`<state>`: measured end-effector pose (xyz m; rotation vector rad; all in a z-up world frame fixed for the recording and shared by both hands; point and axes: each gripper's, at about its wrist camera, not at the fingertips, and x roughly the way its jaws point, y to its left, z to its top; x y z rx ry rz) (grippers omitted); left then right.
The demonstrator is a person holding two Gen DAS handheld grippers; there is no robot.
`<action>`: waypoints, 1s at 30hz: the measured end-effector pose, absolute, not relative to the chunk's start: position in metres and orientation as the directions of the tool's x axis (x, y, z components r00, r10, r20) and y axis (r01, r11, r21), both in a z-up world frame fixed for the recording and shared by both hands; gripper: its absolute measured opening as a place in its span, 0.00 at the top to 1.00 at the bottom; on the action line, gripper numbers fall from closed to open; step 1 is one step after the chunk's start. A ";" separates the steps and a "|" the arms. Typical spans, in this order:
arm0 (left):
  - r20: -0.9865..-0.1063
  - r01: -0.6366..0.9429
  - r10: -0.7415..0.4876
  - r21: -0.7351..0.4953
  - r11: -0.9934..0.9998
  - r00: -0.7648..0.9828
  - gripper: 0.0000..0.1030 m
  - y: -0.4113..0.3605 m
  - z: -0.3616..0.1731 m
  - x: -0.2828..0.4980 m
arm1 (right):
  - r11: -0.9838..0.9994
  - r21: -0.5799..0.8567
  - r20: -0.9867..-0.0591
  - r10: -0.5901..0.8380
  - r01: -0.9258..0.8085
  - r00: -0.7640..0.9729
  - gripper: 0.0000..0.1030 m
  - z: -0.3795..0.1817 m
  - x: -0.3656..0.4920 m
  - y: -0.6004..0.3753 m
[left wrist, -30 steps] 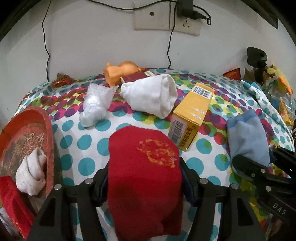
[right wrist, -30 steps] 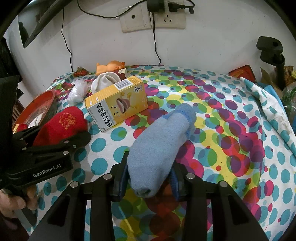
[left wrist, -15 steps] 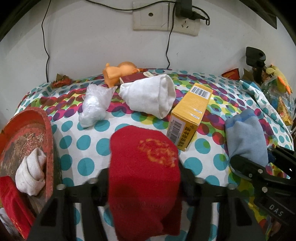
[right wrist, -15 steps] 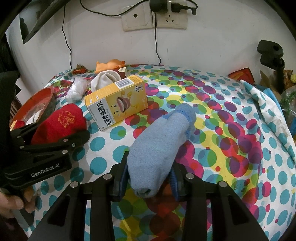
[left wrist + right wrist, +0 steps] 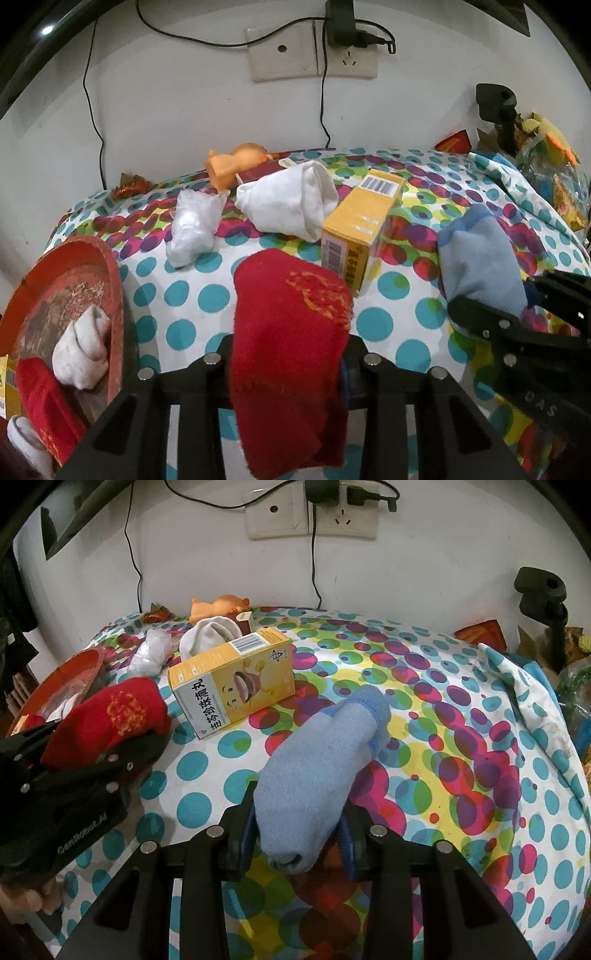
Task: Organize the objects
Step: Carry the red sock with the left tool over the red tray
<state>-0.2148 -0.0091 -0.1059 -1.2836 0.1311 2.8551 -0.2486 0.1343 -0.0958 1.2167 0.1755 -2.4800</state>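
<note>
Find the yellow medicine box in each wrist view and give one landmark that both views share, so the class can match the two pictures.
Left wrist view: the yellow medicine box stands right of centre, end-on, just behind the red sock.
Right wrist view: the same box lies upper left of centre, its printed long side facing the camera, beyond the blue sock.
Shared landmark: the wall socket plate above the table.
</note>
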 end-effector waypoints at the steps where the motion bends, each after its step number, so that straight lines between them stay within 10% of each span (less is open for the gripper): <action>1: -0.748 -0.043 -0.028 0.075 -0.996 -0.663 0.65 -0.009 -0.106 -0.213 | -0.923 0.052 -0.783 -0.274 0.381 -0.558 0.65 -0.096 -0.249 0.134; 30: -0.740 0.011 -0.028 0.028 -1.000 -0.672 0.65 -0.071 -0.054 -0.146 | -0.922 0.029 -0.785 -0.260 0.385 -0.562 0.63 -0.099 -0.247 0.132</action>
